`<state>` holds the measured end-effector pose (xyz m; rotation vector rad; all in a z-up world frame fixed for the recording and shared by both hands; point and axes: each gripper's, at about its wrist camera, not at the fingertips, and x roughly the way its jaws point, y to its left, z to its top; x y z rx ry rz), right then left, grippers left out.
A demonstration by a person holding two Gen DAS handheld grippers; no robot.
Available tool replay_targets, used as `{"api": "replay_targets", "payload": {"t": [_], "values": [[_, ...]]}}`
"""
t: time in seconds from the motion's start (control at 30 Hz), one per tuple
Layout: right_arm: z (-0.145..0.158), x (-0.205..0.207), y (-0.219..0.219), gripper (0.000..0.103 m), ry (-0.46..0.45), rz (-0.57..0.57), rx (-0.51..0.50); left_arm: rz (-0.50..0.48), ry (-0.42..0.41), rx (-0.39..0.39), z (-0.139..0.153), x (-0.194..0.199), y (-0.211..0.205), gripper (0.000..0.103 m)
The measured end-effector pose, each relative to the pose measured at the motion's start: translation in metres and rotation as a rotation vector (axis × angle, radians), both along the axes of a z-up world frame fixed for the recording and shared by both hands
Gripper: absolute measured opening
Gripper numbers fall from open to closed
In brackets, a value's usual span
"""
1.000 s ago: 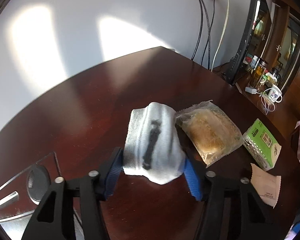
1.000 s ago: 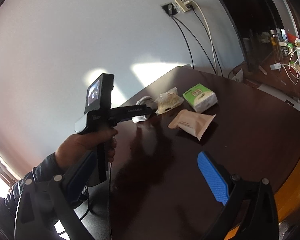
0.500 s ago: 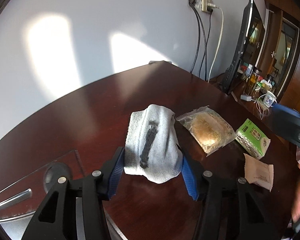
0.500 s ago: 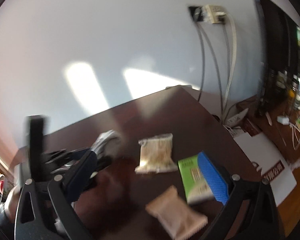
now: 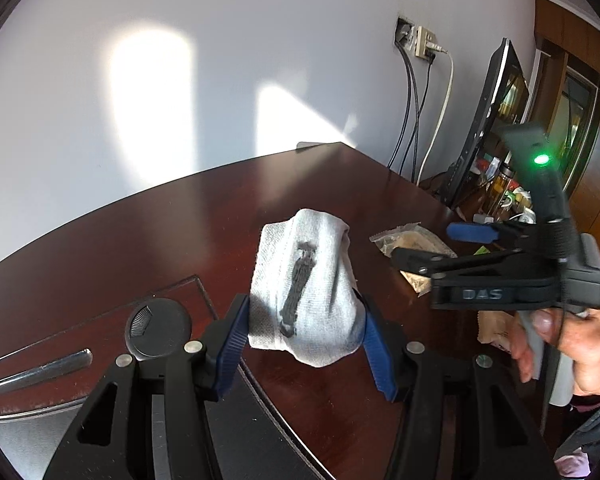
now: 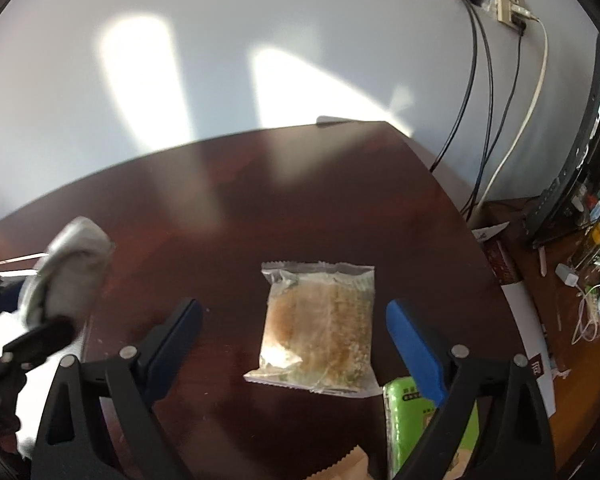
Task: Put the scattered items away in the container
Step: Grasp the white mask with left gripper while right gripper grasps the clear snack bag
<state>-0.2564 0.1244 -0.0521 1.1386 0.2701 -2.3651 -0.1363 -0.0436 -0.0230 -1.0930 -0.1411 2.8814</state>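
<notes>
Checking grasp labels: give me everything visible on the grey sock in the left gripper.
The grey sock is a bunched knit bundle, pale grey-white, with a dark vertical printed mark down its front. The left gripper is shut on its lower half, a blue pad pressing each side, so it stands upright and appears lifted above the dark wooden table. Its top is rounded and folded over. From the right wrist view it shows blurred at far left. Nothing else touches it.
</notes>
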Motion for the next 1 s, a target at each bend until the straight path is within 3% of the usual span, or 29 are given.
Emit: {"api": "replay_targets", "payload": {"t": [0.13, 0.3, 0.4, 0.57, 0.7, 1.0], "values": [[-0.008, -0.007, -0.003, 0.095, -0.021, -0.009, 0.025, 0.002, 0.003, 0.009, 0.001, 0.002, -0.003, 0.056], [-0.015, -0.010, -0.005, 0.087, -0.043, -0.007, 0.052, 0.013, -0.001, 0.023, -0.001, 0.004, -0.009, 0.056], [-0.019, -0.013, -0.005, 0.075, -0.055, -0.012, 0.075, 0.017, -0.002, 0.031, -0.002, 0.005, -0.010, 0.056], [-0.021, -0.015, -0.005, 0.069, -0.061, -0.014, 0.097, 0.020, 0.002, 0.041, 0.000, 0.008, -0.010, 0.057], [-0.021, -0.014, -0.004, 0.058, -0.054, -0.022, 0.095, 0.022, 0.005, 0.048, 0.001, 0.012, -0.011, 0.057], [-0.013, -0.004, -0.005, 0.057, -0.047, -0.005, 0.043, 0.036, 0.023, 0.055, 0.008, 0.023, -0.017, 0.057]]}}
